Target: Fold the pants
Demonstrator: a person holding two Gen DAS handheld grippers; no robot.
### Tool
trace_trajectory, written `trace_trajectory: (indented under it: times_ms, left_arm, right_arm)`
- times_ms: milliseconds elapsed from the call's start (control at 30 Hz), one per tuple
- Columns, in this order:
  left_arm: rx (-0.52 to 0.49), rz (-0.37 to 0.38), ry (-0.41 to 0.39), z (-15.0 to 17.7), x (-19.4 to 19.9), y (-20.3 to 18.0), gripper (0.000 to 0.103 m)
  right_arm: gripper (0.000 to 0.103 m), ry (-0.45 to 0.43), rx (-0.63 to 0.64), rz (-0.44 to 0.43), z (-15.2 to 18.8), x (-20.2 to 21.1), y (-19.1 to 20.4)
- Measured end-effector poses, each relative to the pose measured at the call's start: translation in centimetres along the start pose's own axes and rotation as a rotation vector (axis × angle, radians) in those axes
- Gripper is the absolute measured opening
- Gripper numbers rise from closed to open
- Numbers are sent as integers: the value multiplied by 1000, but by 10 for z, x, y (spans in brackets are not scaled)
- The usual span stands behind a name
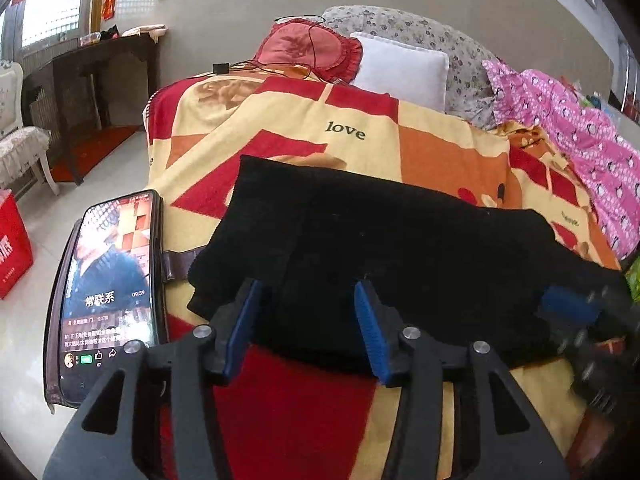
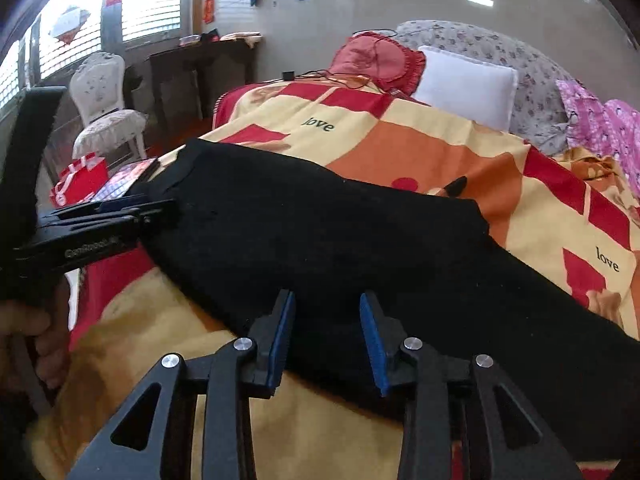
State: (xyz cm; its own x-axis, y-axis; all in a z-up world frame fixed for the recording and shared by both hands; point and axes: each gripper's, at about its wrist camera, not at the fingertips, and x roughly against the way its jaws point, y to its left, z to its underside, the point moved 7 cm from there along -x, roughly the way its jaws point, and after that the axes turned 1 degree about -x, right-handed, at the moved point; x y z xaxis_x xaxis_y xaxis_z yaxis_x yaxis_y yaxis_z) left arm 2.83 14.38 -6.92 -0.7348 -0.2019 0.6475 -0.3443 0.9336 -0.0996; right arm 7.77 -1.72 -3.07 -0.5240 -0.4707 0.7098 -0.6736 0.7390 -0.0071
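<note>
Black pants [image 1: 380, 240] lie folded across a red, orange and cream blanket [image 1: 440, 152] on a bed. My left gripper [image 1: 308, 300] is open, its blue pads over the near left edge of the pants, holding nothing. My right gripper [image 2: 328, 312] is open over the near edge of the same pants [image 2: 320, 232], farther right. The right gripper also shows blurred at the right of the left wrist view [image 1: 576, 308]. The left gripper shows at the left of the right wrist view [image 2: 120, 208], by the pants' left end.
A phone [image 1: 112, 292] with a lit screen lies at the bed's left edge. A red cushion [image 1: 312, 48], a white pillow [image 1: 404, 68] and pink clothing [image 1: 572, 128] lie at the far side. A white chair [image 2: 104, 108], dark table [image 2: 200, 68] and red bag [image 2: 78, 184] stand on the floor, left.
</note>
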Motion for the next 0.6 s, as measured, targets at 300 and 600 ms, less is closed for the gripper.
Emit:
trace_trajectory:
  times_ms: [300, 600]
  left_arm:
    - [-20, -25, 19, 1, -1, -3, 49]
    - [-23, -24, 14, 1, -1, -3, 49]
  right_arm:
    - [35, 74, -88, -45, -53, -39, -42]
    - [46, -22, -93, 38, -41, 7, -59]
